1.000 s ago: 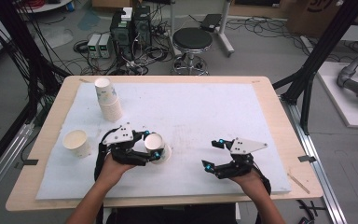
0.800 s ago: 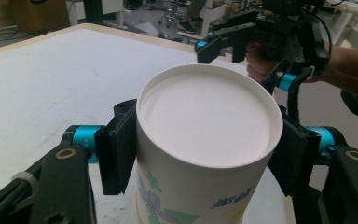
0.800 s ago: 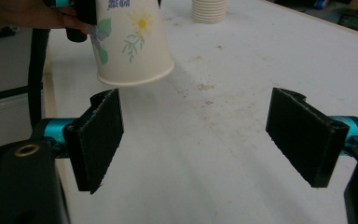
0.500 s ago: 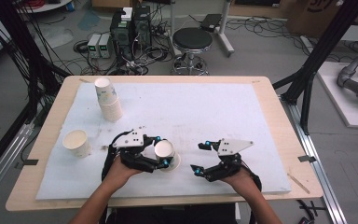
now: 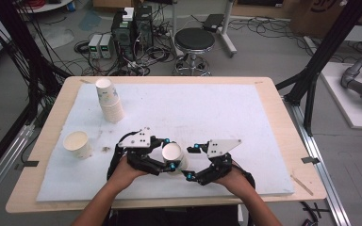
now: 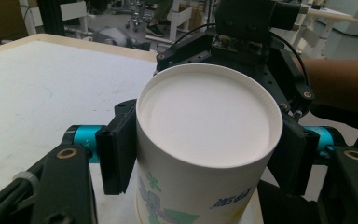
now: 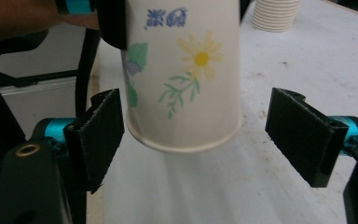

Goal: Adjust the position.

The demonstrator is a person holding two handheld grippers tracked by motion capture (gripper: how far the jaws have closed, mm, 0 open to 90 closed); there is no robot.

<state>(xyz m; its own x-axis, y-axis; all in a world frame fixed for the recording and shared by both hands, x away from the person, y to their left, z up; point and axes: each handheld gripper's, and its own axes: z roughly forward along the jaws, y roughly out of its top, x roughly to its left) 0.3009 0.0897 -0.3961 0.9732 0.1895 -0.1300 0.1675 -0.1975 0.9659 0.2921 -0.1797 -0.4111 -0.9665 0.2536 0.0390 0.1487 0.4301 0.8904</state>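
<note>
Looking down from the high view first: the left gripper (image 5: 169,154) clamps a paper cup (image 5: 173,153) just toward the person from the middle of the white mat (image 5: 245,113), its closed bottom turned up, so the cup stands inverted. Right gripper (image 5: 191,161) sits just beside the cup on its other side, jaws spread, not touching. A stack of cups (image 5: 110,100) stands at the mat's far left part, and a single cup (image 5: 77,143) sits mouth-up between that stack and the mat's near edge, well apart from the held cup. Left gripper view: pads press both sides of the paper cup (image 6: 208,140), whose flat base faces the camera; the jaws have just been closing slightly on it. The other gripper waits right behind the cup. Right gripper view: the paper cup (image 7: 182,70) hangs rim-down, rim clear of the mat by a small gap; the long axis runs close to vertical, leaning a little, mouth toward the mat. The right gripper (image 7: 214,123) is open wide around the rim end, with space on both sides. Judgement: pick-up and flip look done; a handover or two-handed placing seems next, the right grip not yet made.
</note>
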